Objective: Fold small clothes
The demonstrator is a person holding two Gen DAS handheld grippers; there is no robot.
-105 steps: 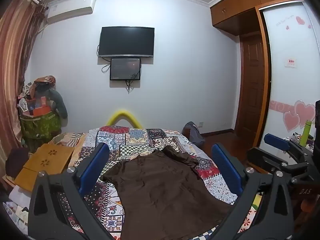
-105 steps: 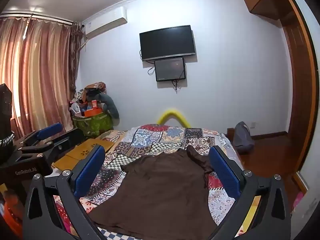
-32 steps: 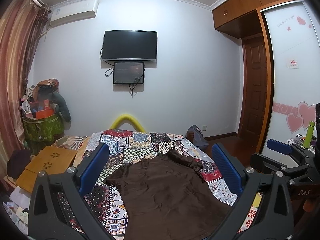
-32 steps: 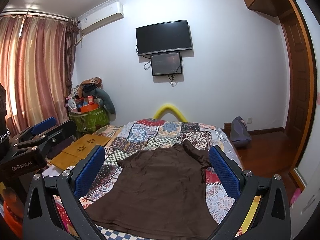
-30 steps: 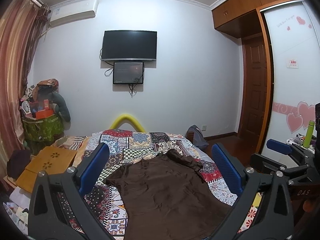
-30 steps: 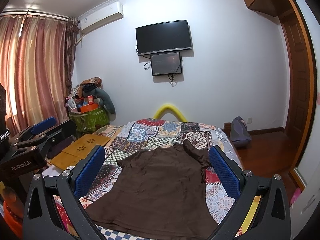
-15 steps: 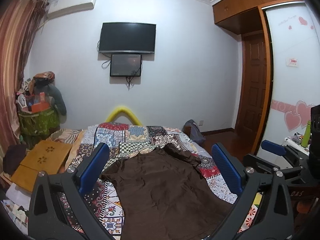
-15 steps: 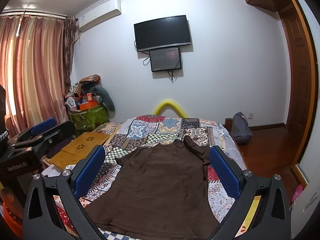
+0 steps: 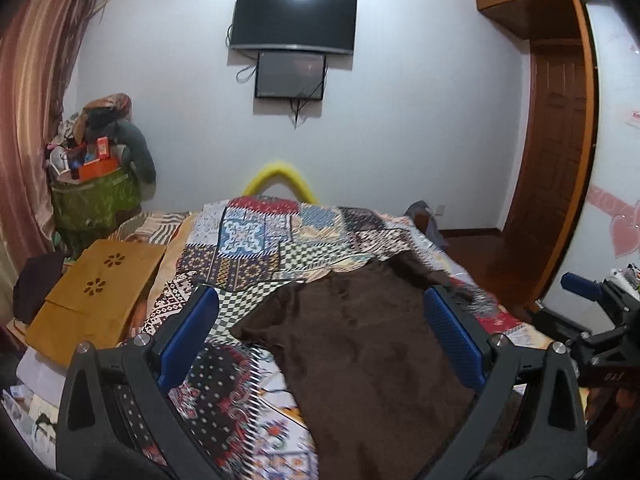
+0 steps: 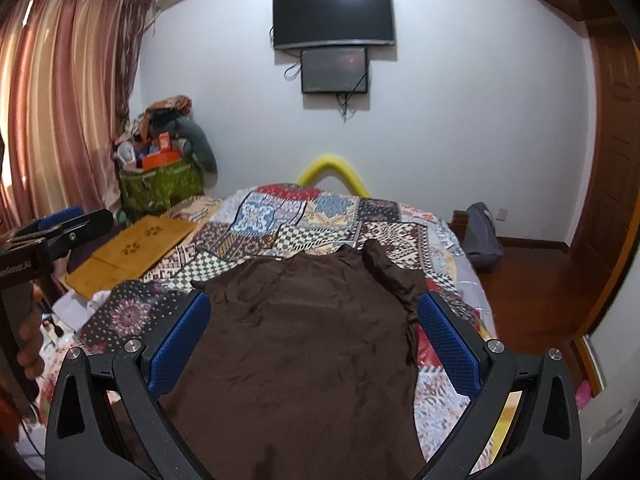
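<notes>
**Brown shirt flat on bed, both hand-held grippers spread and above it, no fold started**

Brown, soft-looking fabric: the shirt (image 10: 304,344) lies spread face-down or face-up (cannot tell which) on the patchwork bedspread (image 10: 280,220), hem toward the cameras, neck toward the far wall. One sleeve (image 10: 384,268) is bunched and doubled over near the right shoulder; the other sleeve (image 9: 256,320) sticks out flat on the left.

Risks from here, as a judgement:
- Bunched sleeve not smoothed first, so it gets trapped inside the fold and leaves a lump.
- Thin cloth on a patterned cover: a finger could pinch the bedspread together with the shirt and drag both.
- Grabbing a single layer at the hem would peel front from back instead of lifting the whole edge.
- Right side of the shirt sits near the bed's edge; a hard pull could slide it off toward the floor.
- Uneven pull between the two hands would skew the crease.

Positions: right hand-held gripper (image 10: 312,340) is spread wide, holding nothing, hovering over the shirt's middle with the fabric framed between its blue pads (image 10: 180,344). Left hand-held gripper (image 9: 320,344) is also spread and empty, over the shirt's left half, with the left sleeve and bare bedspread showing between its fingers. Neither touches the cloth.
</notes>
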